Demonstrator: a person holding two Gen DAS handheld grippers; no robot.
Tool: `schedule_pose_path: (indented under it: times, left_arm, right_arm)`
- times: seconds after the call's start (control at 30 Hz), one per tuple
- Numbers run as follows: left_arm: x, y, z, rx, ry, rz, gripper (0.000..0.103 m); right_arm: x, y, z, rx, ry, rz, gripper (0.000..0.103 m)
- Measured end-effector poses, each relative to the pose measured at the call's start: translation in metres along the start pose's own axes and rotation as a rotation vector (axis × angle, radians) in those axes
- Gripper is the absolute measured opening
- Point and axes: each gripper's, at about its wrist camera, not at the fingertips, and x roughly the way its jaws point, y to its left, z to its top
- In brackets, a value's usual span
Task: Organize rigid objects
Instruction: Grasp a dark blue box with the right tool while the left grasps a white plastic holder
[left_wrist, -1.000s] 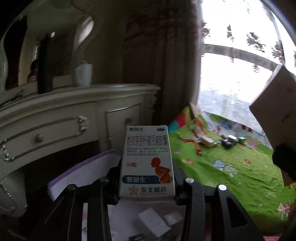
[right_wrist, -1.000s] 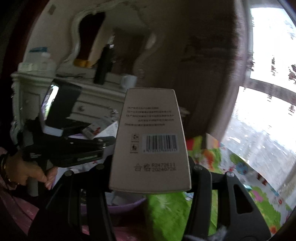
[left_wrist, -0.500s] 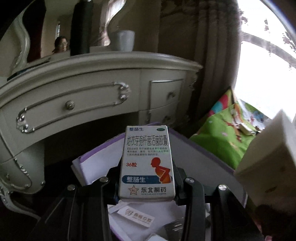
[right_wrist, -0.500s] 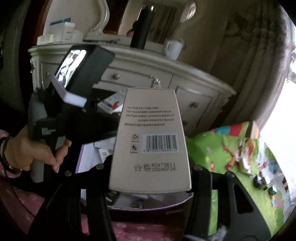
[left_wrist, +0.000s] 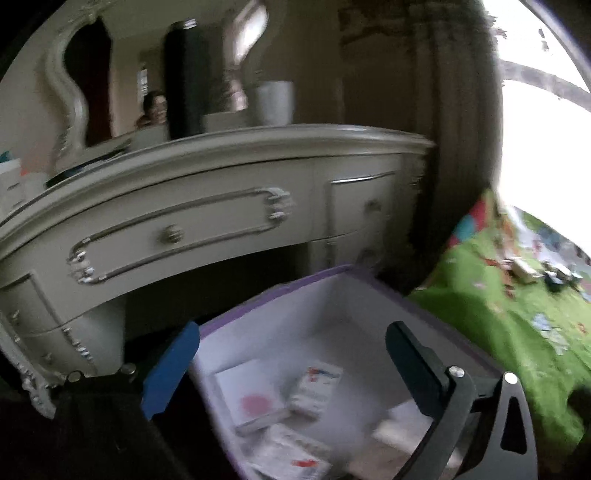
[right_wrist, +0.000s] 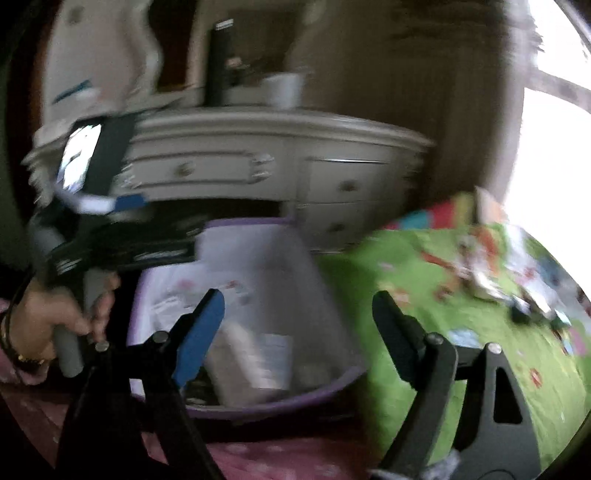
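Note:
A purple-rimmed white bin (left_wrist: 314, 280) stands below my left gripper (left_wrist: 291, 365), which is open and empty above it. Several small medicine boxes lie on the bin's floor, among them a white box with red and blue print (left_wrist: 316, 387). In the right wrist view my right gripper (right_wrist: 295, 332) is open and empty over the same bin (right_wrist: 258, 225), with a pale box (right_wrist: 240, 362) lying inside, blurred. The left gripper's body (right_wrist: 110, 236) and the hand holding it show at the left.
A cream dresser with drawers (left_wrist: 177, 229) stands just behind the bin, with a dark bottle (left_wrist: 184, 81) and a white cup (left_wrist: 275, 101) on top. A green play mat (left_wrist: 517, 325) with small toys lies to the right, by a bright window.
Both grippers have opened and let go of their boxes: the medicine box is gone from the left, the barcode box from the right. Both views have tipped down over the bin.

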Motion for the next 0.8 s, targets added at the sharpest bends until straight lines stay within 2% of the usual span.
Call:
schedule_pose_path:
  times: [0.1, 0.17, 0.27, 0.37, 0.47, 0.57, 0.6, 0.7, 0.8]
  left_arm:
    - [-0.003, -0.038, 0.007, 0.044, 0.01, -0.141, 0.102]
    - [-0.002, -0.078, 0.014, 0.083, 0.047, -0.314, 0.103]
    - [0.01, -0.145, 0.02, 0.177, 0.126, -0.524, 0.103]
    - [0.03, -0.221, 0.019, 0.286, 0.2, -0.64, 0.103]
    - [0.069, -0.29, 0.01, 0.379, 0.309, -0.641, 0.103]
    - [0.106, -0.327, -0.001, 0.376, 0.417, -0.609, 0.103]
    - [0.113, -0.333, -0.003, 0.369, 0.43, -0.597, 0.103]
    - [0.122, -0.344, -0.005, 0.396, 0.366, -0.523, 0.103]
    - [0.127, -0.341, -0.003, 0.395, 0.366, -0.485, 0.103]
  right_arm:
    - [-0.013, -0.046, -0.007, 0.105, -0.002, -0.117, 0.089]
    - [-0.023, -0.081, -0.019, 0.178, 0.013, -0.232, 0.092]
    - [-0.032, -0.139, -0.045, 0.321, 0.097, -0.376, 0.092]
    - [-0.035, -0.192, -0.069, 0.445, 0.166, -0.469, 0.092]
    - [-0.031, -0.233, -0.085, 0.524, 0.209, -0.511, 0.092]
    - [-0.018, -0.274, -0.099, 0.616, 0.271, -0.492, 0.092]
    - [-0.014, -0.284, -0.103, 0.648, 0.28, -0.482, 0.092]
    - [0.006, -0.305, -0.104, 0.701, 0.293, -0.484, 0.092]
    - [0.04, -0.308, -0.088, 0.622, 0.31, -0.407, 0.092]
